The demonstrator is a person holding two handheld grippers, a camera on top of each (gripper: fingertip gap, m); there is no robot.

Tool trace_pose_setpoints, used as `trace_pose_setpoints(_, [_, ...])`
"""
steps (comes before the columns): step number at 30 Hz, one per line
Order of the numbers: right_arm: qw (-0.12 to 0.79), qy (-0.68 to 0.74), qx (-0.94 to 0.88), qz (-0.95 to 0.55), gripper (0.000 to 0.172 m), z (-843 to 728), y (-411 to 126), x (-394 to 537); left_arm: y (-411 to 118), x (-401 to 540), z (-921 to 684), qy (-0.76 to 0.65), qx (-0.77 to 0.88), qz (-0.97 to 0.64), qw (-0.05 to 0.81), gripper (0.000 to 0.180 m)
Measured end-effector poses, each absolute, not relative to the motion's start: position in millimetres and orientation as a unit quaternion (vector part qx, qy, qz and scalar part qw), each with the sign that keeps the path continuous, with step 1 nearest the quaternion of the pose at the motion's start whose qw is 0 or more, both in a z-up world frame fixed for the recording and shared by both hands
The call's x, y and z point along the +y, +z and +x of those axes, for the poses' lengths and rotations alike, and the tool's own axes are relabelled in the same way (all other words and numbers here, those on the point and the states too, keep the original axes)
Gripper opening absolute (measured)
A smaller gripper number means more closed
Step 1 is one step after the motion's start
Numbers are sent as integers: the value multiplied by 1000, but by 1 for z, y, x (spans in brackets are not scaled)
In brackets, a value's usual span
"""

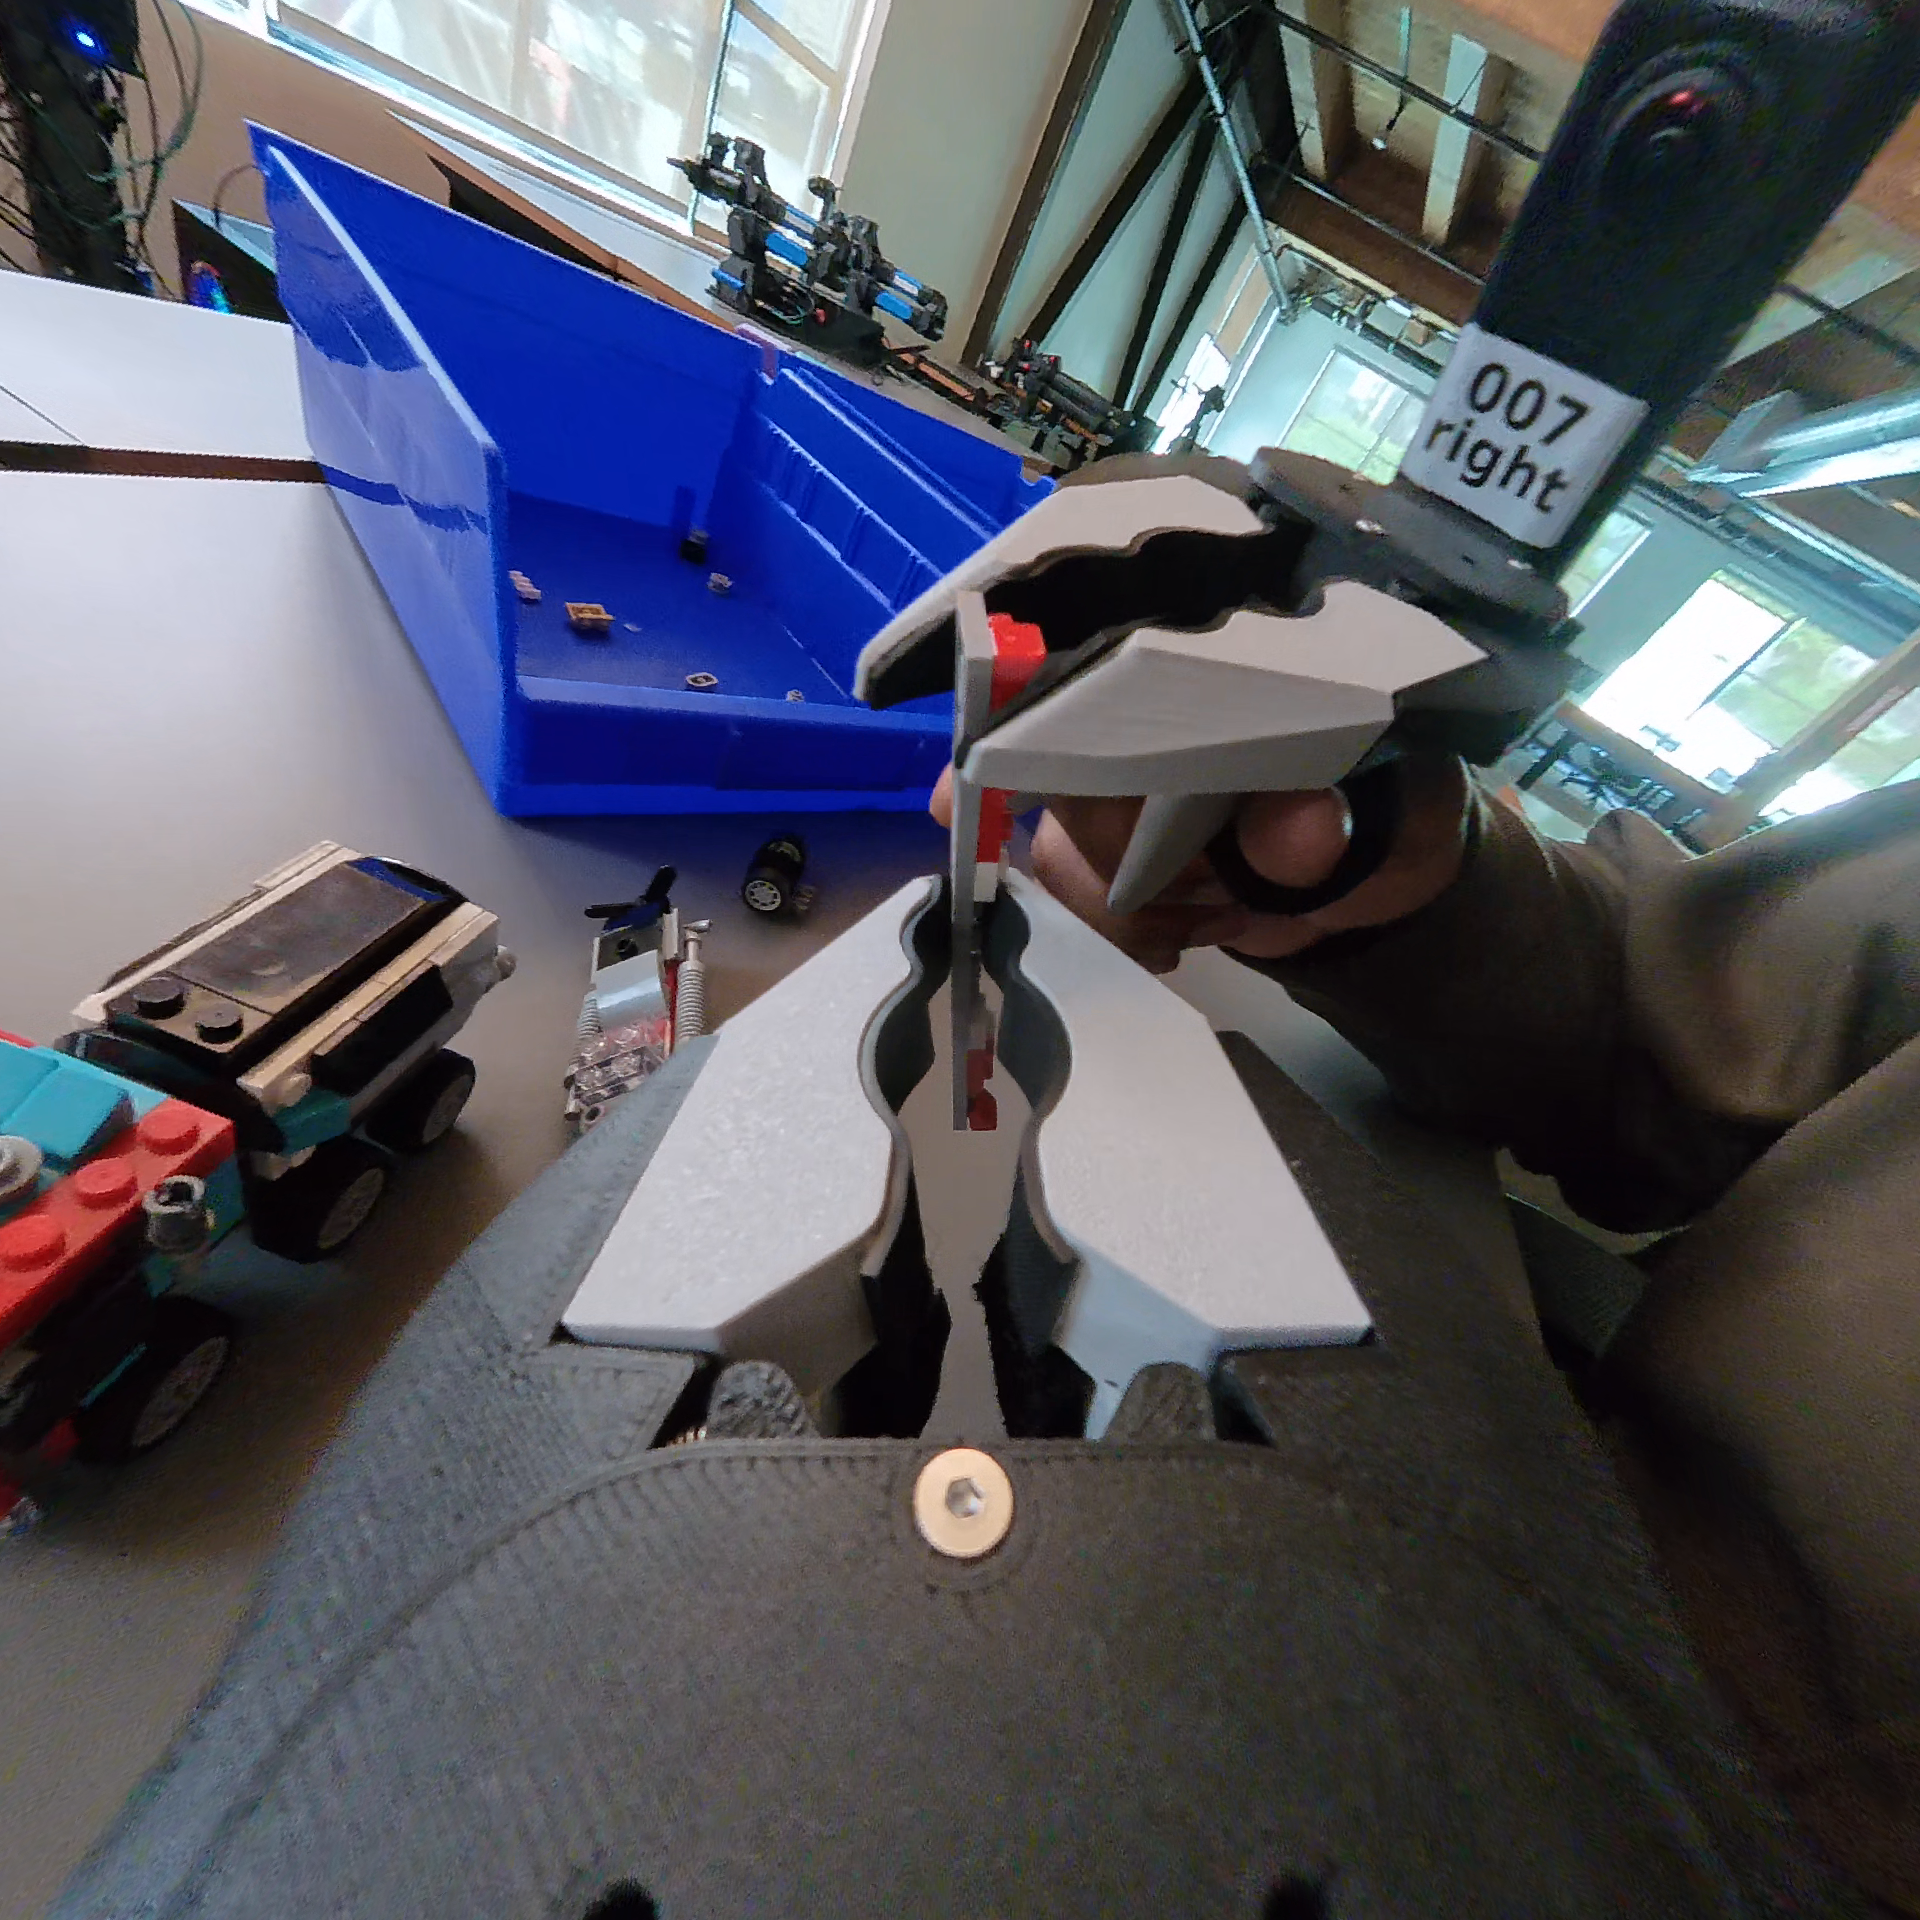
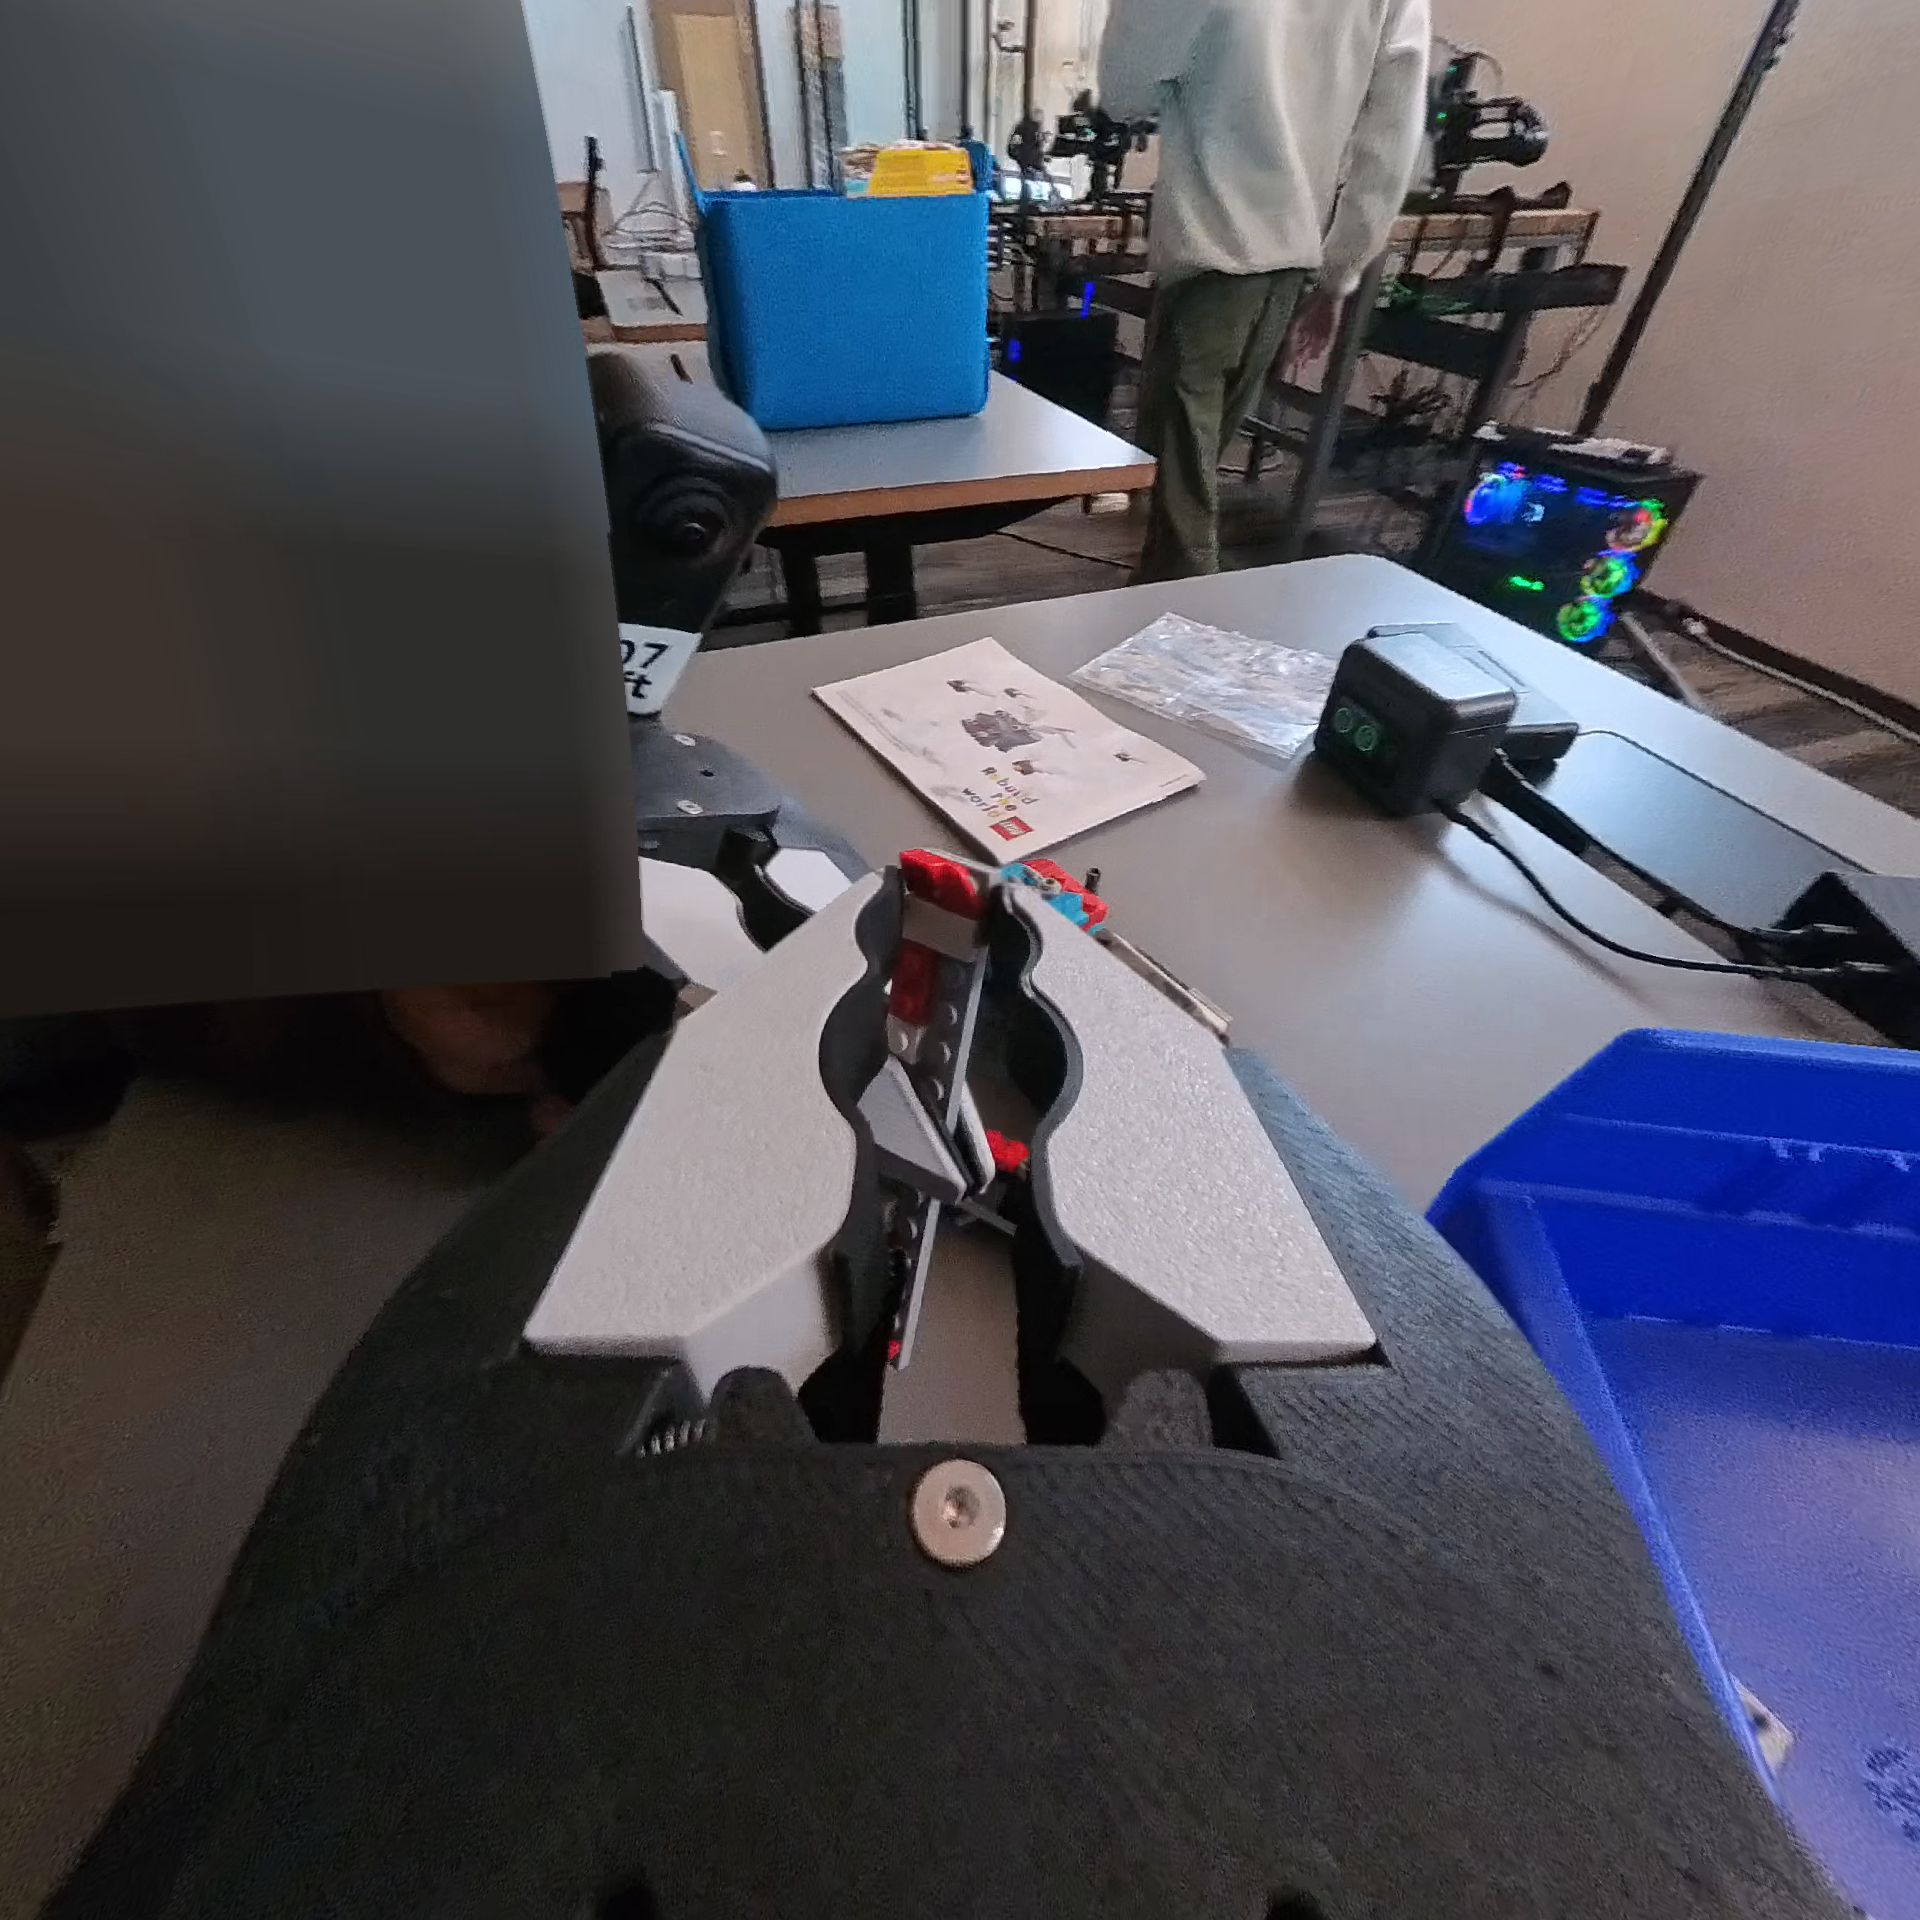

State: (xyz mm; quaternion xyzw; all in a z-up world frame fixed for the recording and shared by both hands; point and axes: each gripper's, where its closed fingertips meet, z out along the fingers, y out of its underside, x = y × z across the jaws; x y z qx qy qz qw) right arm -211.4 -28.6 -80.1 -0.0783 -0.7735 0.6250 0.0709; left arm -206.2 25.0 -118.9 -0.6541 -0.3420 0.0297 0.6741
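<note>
Both grippers are clamped on the same brick piece (image 1: 977, 914), a thin grey plate with red and white bricks on one side, which is held in the air above the table (image 1: 125, 644). The left gripper (image 1: 971, 904) pinches the lower part of the plate between its fingertips, and the plate stands nearly upright in the left wrist view. The right gripper (image 1: 961, 717) comes from the upper right in that view and grasps the upper end of the same piece, where the red bricks are; a hand (image 1: 1247, 862) holds its black trigger ring. In the right wrist view the right gripper (image 2: 940, 914) has its fingers closed on the red and grey end of the piece (image 2: 935, 997), and the plate runs back between the two fingers, tilted. Just beyond the tips a red and teal model (image 2: 1070, 904) lies on the table (image 2: 1351, 935). Farther on the table there are a booklet (image 2: 997, 748), a clear bag (image 2: 1205, 675) and a black box (image 2: 1413, 717) with cables. A blue bin (image 1: 623, 540) stands behind the grippers in the left view, with a few small parts on its floor. Left of the left gripper a black and grey car (image 1: 301, 1018) stands beside a red and teal model (image 1: 94, 1184), and near the bin lie a wheel pair (image 1: 774, 873) and a small grey assembly (image 1: 634, 997). A person (image 2: 1247, 260) stands in the far background.
</note>
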Motion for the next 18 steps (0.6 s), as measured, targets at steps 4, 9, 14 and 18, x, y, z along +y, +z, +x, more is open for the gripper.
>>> trace_pose_setpoints(4, [21,644,-760,-87,15,-210,-77,-28,-116,26,-205,29,-337,-653,678,6])
trace_pose_setpoints(9, [102,639,-755,-101,19,-217,-79,-29,-117,20,-210,84,-349,-663,657,6])
trace_pose_setpoints(14, [254,595,-758,-85,25,-217,-82,-31,-117,14,-214,113,-360,-664,646,5])
trace_pose_setpoints(18, [303,573,-757,-86,22,-219,-83,-29,-119,16,-213,125,-355,-670,639,6])
